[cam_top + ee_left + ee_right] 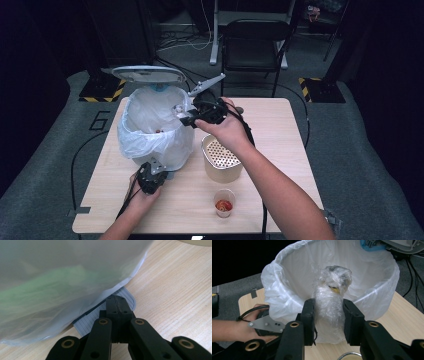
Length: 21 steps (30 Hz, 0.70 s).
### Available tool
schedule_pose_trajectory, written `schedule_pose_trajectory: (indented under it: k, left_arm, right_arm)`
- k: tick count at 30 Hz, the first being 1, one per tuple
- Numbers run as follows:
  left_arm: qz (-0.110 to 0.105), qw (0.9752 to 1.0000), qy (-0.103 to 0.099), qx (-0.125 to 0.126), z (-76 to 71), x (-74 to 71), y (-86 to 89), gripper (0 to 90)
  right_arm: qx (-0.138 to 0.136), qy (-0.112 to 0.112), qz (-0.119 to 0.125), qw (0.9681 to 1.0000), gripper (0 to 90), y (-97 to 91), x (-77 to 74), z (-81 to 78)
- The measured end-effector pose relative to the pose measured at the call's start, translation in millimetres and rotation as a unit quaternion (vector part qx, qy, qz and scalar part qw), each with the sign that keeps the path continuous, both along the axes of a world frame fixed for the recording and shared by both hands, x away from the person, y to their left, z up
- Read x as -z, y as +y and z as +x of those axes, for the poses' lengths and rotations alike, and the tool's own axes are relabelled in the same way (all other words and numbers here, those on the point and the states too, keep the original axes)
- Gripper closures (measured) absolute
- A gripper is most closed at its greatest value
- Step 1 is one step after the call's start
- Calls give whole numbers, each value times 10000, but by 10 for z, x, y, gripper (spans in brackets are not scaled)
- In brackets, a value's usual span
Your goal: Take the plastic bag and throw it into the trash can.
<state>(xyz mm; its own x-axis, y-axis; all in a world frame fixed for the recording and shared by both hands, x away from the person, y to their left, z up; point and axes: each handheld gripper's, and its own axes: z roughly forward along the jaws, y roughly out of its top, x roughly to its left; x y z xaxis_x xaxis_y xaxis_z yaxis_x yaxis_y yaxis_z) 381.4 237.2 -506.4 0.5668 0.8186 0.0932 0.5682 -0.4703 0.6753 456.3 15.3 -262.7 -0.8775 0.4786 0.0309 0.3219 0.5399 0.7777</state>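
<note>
A bin (145, 145) lined with a white plastic bag stands at the table's left, its grey lid (148, 74) raised. My right gripper (184, 119) hovers at the bin's right rim, shut on a crumpled bundle of clear plastic wrap (178, 109). In the right gripper view the bundle (332, 285) sticks up between the jaws of the right gripper (329, 307), over the liner's mouth (287, 290). My left gripper (159, 169) sits low at the bin's front. Its shut jaws (117, 302) rest on the grey ribbed pedal (85, 323) under the bag (62, 277).
A perforated metal container (220, 160) stands just right of the bin, under my right forearm. A paper cup (224, 202) with something red inside is near the front edge. A black chair (252, 45) stands behind the table. Bare wood lies to the right (285, 130).
</note>
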Motion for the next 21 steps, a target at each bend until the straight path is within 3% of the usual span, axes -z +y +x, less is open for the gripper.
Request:
schedule_pose_trajectory:
  k: [3,4,6,7,14,15,16,17,19,21]
  left_arm:
    - [-32,9999,-40,-130,-21,10,-15,900]
    - [42,9999,-160,-21,-4,12,-11,900]
    - [-47,9998,-97,-145,-26,18,-25,900]
    - [-134,9996,-197,-171,-12,29,-31,900]
    - [-164,9995,-184,-185,-6,28,-25,900]
    - [-17,10000,-46,-31,-3,8,0,900]
    - [-40,9999,-51,-149,-18,10,-11,900]
    - [-19,10000,-12,-10,-3,3,3,900]
    - [-124,9999,-69,-85,-1,16,-9,900]
    - [-62,9999,-132,-34,10,13,2,900]
  right_arm:
    - [23,-6,-61,10000,663,55,-2,39]
    - [38,-32,-57,10000,663,72,0,52]
    - [61,-11,-70,10000,663,93,-4,72]
    - [63,-21,-80,9999,663,105,-5,84]
    - [35,-71,-70,9999,663,207,-32,130]
    - [27,-83,-81,9999,662,229,-36,132]
    - [17,-113,-78,9999,662,253,-34,133]
    - [-1,-93,-121,9999,662,275,-39,134]
    - [-16,-103,-165,9998,662,330,-34,137]
    - [-18,-110,-154,9998,662,369,-20,148]
